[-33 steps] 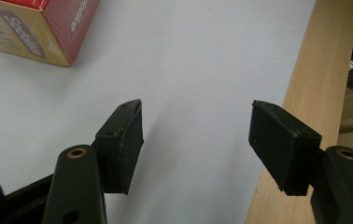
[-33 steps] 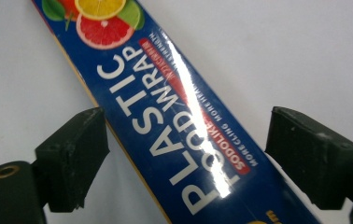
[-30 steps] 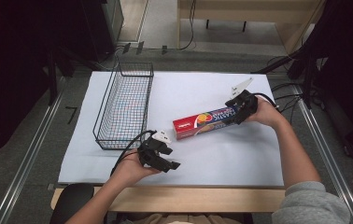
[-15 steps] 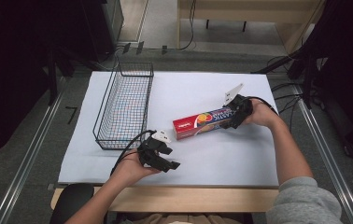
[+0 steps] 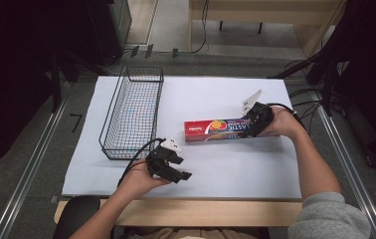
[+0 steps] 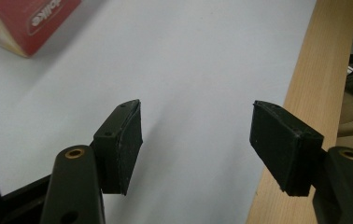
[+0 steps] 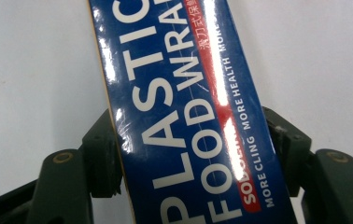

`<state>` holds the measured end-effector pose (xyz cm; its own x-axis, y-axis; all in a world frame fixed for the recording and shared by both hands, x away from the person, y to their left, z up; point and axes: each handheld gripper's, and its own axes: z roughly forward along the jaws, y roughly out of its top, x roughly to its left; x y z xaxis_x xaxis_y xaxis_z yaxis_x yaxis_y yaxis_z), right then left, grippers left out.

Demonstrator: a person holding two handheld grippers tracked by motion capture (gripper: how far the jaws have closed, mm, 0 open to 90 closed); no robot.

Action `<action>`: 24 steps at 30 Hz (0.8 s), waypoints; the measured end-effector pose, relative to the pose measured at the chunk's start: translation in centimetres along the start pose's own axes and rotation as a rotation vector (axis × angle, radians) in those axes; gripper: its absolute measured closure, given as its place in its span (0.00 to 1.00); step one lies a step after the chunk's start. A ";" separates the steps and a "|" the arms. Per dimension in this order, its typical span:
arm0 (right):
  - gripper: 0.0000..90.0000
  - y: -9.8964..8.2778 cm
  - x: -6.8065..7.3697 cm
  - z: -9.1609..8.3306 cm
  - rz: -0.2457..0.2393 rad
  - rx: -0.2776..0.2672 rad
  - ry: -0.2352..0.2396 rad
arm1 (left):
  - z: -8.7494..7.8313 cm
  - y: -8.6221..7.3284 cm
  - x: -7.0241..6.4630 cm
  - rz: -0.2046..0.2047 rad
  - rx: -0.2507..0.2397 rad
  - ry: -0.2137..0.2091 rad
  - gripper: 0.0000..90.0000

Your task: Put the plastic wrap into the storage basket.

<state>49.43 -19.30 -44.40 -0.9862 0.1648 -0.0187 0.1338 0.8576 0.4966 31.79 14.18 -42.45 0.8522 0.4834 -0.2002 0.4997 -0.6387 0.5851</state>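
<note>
So the right gripper [image 5: 252,125] has just squeezed in on the box of plastic food wrap [image 5: 221,130], and in the right gripper view its fingers [image 7: 101,156] are clamped on both long sides of the box [image 7: 184,116], blue label facing up. The box lies flat on the white worktop [image 5: 235,169], about mid-table, red end pointing toward the wire basket [image 5: 132,113], which sits near the left edge and well apart from the box.

Left gripper [image 5: 172,167] hangs just above the worktop near the front edge, close to the basket's near corner. Its fingers [image 6: 121,147] stand apart with nothing between them, just bare white worktop [image 6: 188,70] and a corner of the red box end [image 6: 23,21] farther off.
</note>
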 end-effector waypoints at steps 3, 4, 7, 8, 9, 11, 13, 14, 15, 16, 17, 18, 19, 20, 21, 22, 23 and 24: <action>0.42 0.0 0.2 -0.2 0.047 -0.026 -0.014 | -0.1 0.0 0.1 -0.001 -0.004 -0.003 0.39; 0.43 0.0 0.2 -0.4 0.065 -0.031 -0.028 | -0.1 0.0 0.1 -0.001 -0.004 -0.003 0.39; 0.44 -0.1 0.2 -0.6 0.093 -0.037 -0.037 | -0.2 0.0 0.1 0.002 -0.003 -0.003 0.39; 0.44 -0.2 0.2 -0.9 0.110 -0.051 -0.039 | -0.3 0.1 0.0 0.005 -0.005 0.000 0.39; 0.44 -0.2 0.3 -1.1 0.123 -0.053 -0.044 | -0.3 0.1 0.0 0.005 -0.004 -0.002 0.39; 0.44 -0.1 0.5 -1.6 0.142 -0.064 -0.057 | -0.3 0.1 0.0 0.002 -0.008 -0.003 0.39; 0.44 0.0 0.6 -1.8 0.153 -0.072 -0.062 | -0.3 0.1 0.0 0.004 -0.007 -0.004 0.39; 0.44 0.1 0.7 -2.3 0.165 -0.083 -0.070 | -0.3 0.1 0.0 0.005 -0.010 -0.004 0.39; 0.44 0.1 0.8 -2.5 0.171 -0.086 -0.070 | -0.4 0.2 0.0 0.005 -0.011 -0.002 0.39; 0.44 0.1 0.8 -2.5 0.171 -0.086 -0.070 | -0.5 0.2 0.0 0.009 -0.010 -0.002 0.39; 0.44 0.2 1.0 -3.0 0.178 -0.086 -0.075 | -0.6 0.2 -0.1 0.011 -0.012 -0.003 0.39; 0.44 0.2 1.2 -3.2 0.184 -0.084 -0.077 | -0.6 0.2 -0.1 0.011 -0.011 -0.004 0.39; 0.44 0.3 1.3 -3.3 0.190 -0.087 -0.070 | -0.6 0.2 -0.1 0.012 -0.010 -0.008 0.39; 0.44 0.4 1.6 -3.5 0.199 -0.079 -0.071 | -0.6 0.2 -0.1 0.011 -0.011 -0.007 0.39; 0.44 0.4 1.8 -3.6 0.200 -0.077 -0.073 | -0.6 0.2 -0.1 0.015 -0.008 -0.004 0.39; 0.44 0.4 2.1 -3.7 0.208 -0.075 -0.071 | -0.6 0.3 -0.1 0.015 -0.008 -0.006 0.39; 0.44 0.5 2.3 -3.8 0.202 -0.077 -0.075 | -0.6 0.3 -0.1 0.017 -0.012 -0.006 0.39; 0.44 0.4 2.6 -3.9 0.202 -0.078 -0.080 | -0.6 0.3 -0.1 0.017 -0.012 -0.006 0.39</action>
<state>46.56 -20.40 -40.86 -0.9288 0.3699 0.0210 0.3169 0.7637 0.5624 31.70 14.32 -41.77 0.8614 0.4690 -0.1952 0.4836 -0.6396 0.5975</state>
